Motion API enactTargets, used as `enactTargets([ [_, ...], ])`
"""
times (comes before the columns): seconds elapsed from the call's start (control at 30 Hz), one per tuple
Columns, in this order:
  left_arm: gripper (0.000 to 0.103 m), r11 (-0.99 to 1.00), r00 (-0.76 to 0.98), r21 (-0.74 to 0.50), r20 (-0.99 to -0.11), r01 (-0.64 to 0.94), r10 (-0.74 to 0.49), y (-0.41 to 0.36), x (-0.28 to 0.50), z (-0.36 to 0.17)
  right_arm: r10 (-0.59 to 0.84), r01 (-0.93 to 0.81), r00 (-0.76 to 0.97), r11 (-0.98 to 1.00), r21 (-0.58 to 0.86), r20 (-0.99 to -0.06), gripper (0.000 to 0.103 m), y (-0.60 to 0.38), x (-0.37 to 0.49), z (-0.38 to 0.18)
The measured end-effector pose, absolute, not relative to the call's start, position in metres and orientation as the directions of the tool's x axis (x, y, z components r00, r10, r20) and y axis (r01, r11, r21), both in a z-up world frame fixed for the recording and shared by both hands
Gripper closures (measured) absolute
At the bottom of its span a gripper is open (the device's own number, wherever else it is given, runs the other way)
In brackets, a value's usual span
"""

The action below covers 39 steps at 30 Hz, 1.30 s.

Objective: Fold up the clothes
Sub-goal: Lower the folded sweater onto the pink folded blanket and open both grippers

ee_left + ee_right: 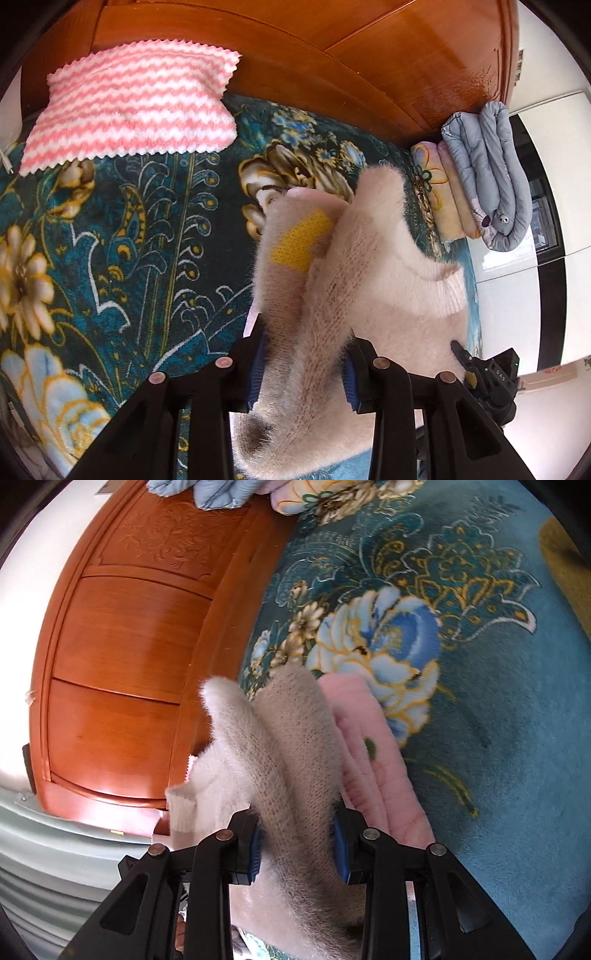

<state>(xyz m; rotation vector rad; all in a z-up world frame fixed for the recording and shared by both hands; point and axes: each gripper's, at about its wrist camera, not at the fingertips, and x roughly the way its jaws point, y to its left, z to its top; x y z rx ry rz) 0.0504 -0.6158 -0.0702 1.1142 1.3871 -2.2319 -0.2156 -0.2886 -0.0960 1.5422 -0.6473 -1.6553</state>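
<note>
The bed's floral blanket (129, 221) fills most of both views, with a folded pink-striped towel (133, 107) upper left. The fuzzy cream sweater (354, 280) hangs bunched at lower centre, lifted above it. Soft, light and limp, it probably sags wherever unsupported; hems or shoulders look the best holds. The left gripper (303, 373) and right gripper (299, 849) each pinch a thick fold.

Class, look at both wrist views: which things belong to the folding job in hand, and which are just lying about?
In the job:
fuzzy sweater
left gripper, clamped on it
right gripper, clamped on it
floral blanket, the work surface

Lying about:
pink zigzag cloth
grey quilt
pink garment
wooden headboard
</note>
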Motion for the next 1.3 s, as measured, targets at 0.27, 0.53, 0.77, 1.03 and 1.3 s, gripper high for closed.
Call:
enactTargets([
  [0.27, 0.049, -0.626, -0.643, -0.532, -0.763, 0.57, 0.062, -0.613, 0.054, -0.019, -0.716, 0.361, 0.039, -0.64, 0.678, -0.697, 0.066, -0.302, -0.211, -0.061],
  [0.53, 0.047, -0.808, -0.65, -0.385, -0.76, 0.445, 0.004, -0.581, 0.027, 0.015, -0.656, 0.605, -0.174, -0.66, 0.446, -0.735, 0.066, -0.33, -0.19, 0.002],
  [0.77, 0.047, -0.873, -0.603, -0.295, -0.797, 0.388, 0.001, -0.561, 0.003, -0.012, -0.576, 0.799, -0.141, -0.546, 0.251, -0.805, 0.066, -0.386, -0.154, -0.024],
  [1.03, 0.047, -0.856, -0.599, -0.322, -0.801, 0.404, 0.019, -0.575, 0.001, -0.039, -0.577, 0.732, -0.148, -0.61, 0.304, -0.803, 0.072, -0.37, -0.183, -0.062],
  [1.3, 0.047, -0.681, -0.634, -0.529, -0.764, 0.507, 0.121, -0.609, 0.003, -0.072, -0.56, 0.656, -0.104, -0.66, 0.367, -0.822, 0.087, -0.372, -0.207, -0.089],
])
